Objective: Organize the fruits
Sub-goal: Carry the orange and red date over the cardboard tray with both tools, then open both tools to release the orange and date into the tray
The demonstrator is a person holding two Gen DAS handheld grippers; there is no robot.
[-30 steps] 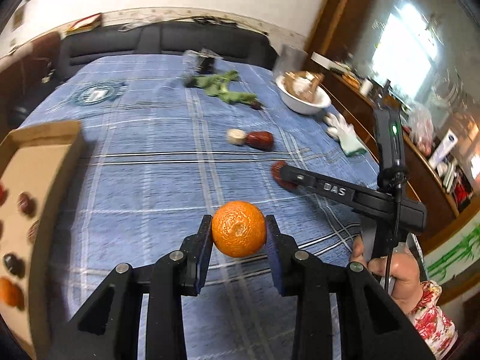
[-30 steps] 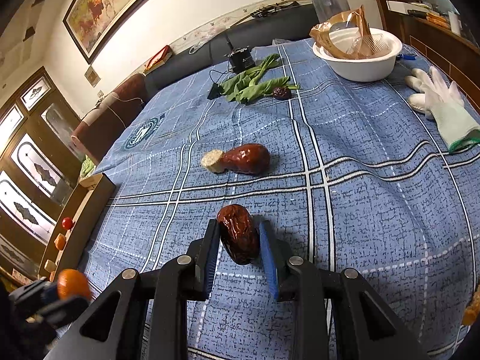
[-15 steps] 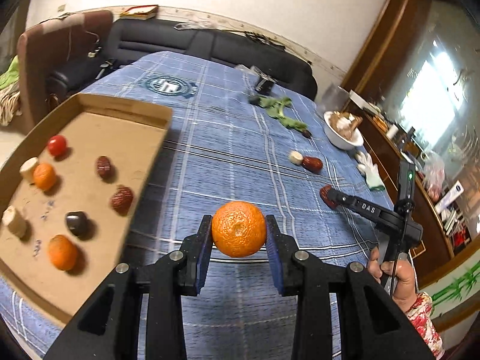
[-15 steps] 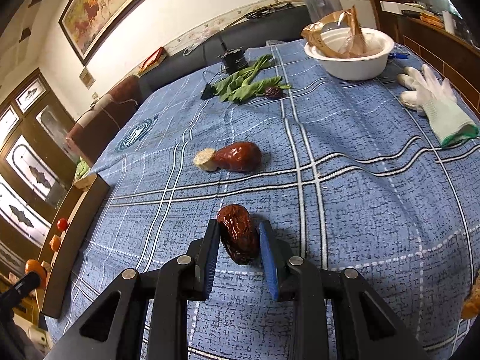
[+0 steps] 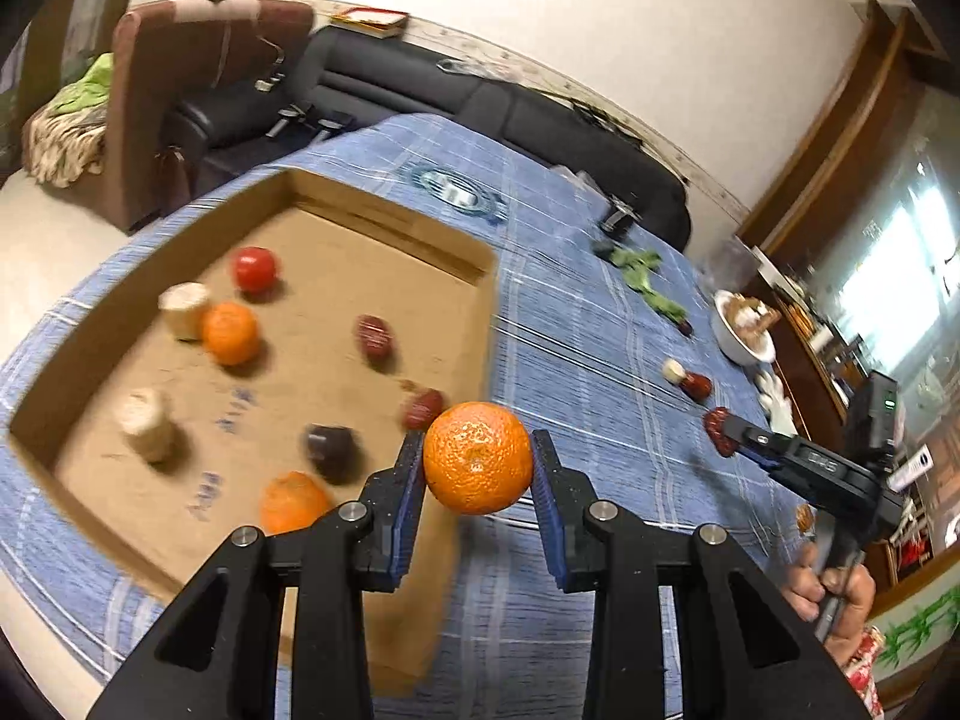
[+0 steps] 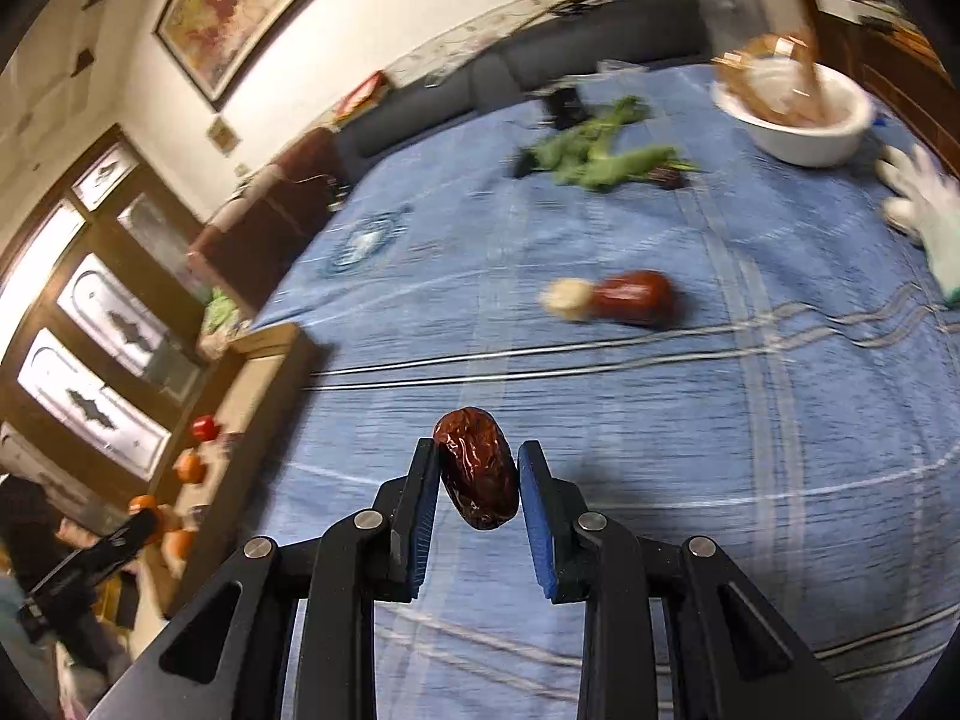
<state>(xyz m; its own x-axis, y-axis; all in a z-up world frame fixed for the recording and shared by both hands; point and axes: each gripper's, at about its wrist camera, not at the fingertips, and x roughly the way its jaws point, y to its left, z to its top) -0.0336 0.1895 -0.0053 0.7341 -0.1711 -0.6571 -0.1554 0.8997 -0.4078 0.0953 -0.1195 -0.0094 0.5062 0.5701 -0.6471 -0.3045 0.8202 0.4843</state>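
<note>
My left gripper [image 5: 477,477] is shut on an orange tangerine [image 5: 478,457], held in the air over the near right edge of a shallow cardboard tray [image 5: 384,228]. The tray holds two tangerines [image 5: 230,331], a red tomato [image 5: 255,268], dark red dates [image 5: 375,336] and pale round pieces [image 5: 183,309]. My right gripper [image 6: 474,492] is shut on a wrinkled dark red date [image 6: 478,468] above the blue cloth. It also shows in the left wrist view [image 5: 723,435]. Another date with a pale piece [image 6: 633,297] lies on the cloth ahead.
A blue checked cloth [image 6: 750,450] covers the table. A white bowl [image 6: 798,120], green leaves [image 6: 600,156] and a white glove [image 6: 927,210] lie at the far right. A black sofa [image 5: 480,114] and brown armchair [image 5: 198,78] stand beyond the table.
My left gripper has swung left with the tangerine to the cardboard tray, which now fills the left wrist view. My right gripper has lifted the date and moved left.
</note>
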